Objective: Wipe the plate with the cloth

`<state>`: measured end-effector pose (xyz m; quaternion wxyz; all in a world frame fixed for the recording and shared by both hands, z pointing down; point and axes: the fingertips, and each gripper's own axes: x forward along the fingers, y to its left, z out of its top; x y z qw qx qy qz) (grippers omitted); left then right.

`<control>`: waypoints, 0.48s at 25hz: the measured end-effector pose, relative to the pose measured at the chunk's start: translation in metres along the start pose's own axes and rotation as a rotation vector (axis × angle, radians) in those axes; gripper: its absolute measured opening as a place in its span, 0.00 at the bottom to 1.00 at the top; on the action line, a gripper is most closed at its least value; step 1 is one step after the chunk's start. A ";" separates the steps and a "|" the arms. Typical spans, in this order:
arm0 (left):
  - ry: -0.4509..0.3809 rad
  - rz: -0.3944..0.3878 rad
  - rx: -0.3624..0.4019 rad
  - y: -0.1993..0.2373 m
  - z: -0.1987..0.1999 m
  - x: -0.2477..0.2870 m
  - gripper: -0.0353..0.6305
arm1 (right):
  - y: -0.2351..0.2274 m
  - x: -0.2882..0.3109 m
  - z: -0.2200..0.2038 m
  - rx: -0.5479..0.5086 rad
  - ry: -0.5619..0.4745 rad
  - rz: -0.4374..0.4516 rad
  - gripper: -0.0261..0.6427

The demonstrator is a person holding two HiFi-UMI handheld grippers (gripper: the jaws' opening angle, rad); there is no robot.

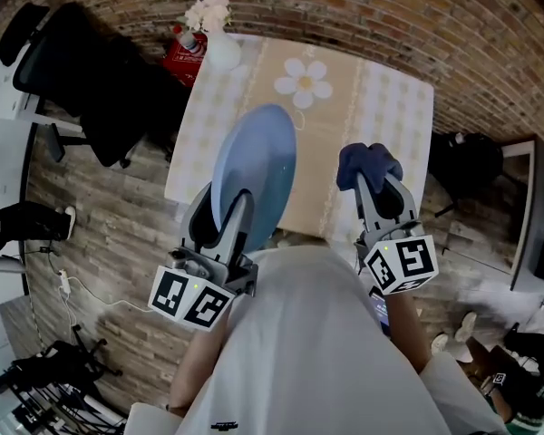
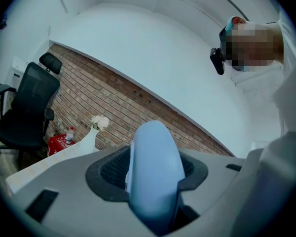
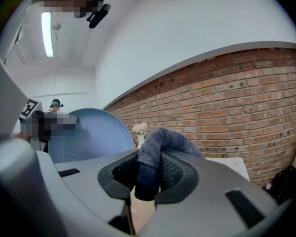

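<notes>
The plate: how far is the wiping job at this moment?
Both pickups look done: the left gripper is shut on the plate, held above the table, and the right gripper is shut on the cloth. They are apart, so the wiping itself seems left.

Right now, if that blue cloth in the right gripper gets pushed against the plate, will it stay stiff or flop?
Probably floppy: the cloth bunches and droops over the jaws of the right gripper rather than holding a shape. Its fuzzy surface suggests it is light and unlikely to slip. Pressed on the plate, it would likely fold and spread.
</notes>
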<state>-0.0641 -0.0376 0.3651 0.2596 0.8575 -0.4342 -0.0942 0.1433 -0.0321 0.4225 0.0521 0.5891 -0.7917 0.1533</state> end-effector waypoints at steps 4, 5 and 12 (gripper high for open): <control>0.013 -0.008 -0.008 -0.002 -0.003 0.001 0.37 | 0.004 -0.001 0.003 -0.007 0.000 0.007 0.18; 0.016 -0.011 -0.011 -0.003 -0.004 0.002 0.37 | 0.005 -0.001 0.004 -0.009 -0.001 0.010 0.18; 0.076 -0.029 0.010 -0.016 -0.016 0.005 0.37 | 0.003 -0.011 -0.013 0.046 0.039 -0.003 0.18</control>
